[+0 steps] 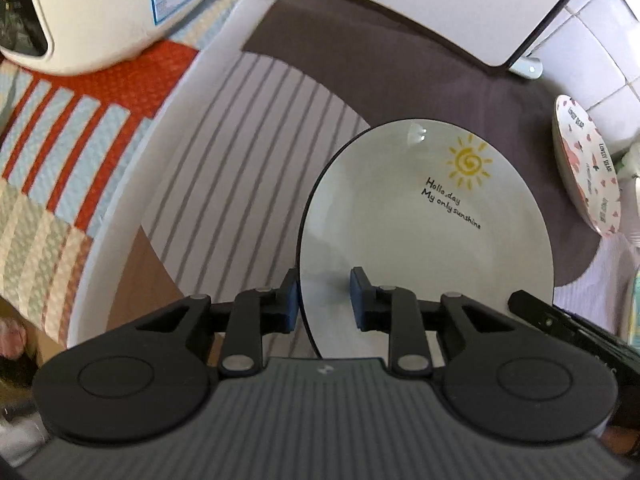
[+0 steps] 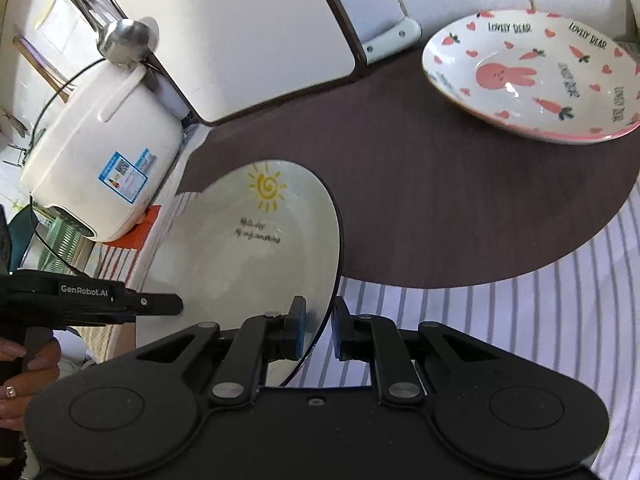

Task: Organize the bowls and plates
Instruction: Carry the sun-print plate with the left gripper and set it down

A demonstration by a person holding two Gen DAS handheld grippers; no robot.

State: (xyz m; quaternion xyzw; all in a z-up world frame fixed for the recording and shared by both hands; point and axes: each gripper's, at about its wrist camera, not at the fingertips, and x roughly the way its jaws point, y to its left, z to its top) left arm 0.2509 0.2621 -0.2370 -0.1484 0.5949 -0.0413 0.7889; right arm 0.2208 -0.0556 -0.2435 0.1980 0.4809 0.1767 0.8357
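Note:
A white plate with a yellow sun and black rim [image 1: 424, 216] is held tilted above the table; it also shows in the right wrist view [image 2: 256, 240]. My left gripper [image 1: 325, 300] straddles its near-left rim with a gap between its pads, open. My right gripper [image 2: 320, 328] straddles the plate's right rim, jaws close on either side of it; whether the pads press it is unclear. A pink rabbit-and-carrot plate [image 2: 532, 76] lies on the brown mat at the far right, seen edge-on in the left wrist view [image 1: 586, 168].
A white rice cooker [image 2: 104, 152] stands at the left on an orange striped cloth [image 1: 72, 128]. A white appliance with a dark edge [image 2: 248, 36] stands at the back. A striped tablecloth [image 2: 520, 300] and brown mat [image 2: 420, 184] cover the table.

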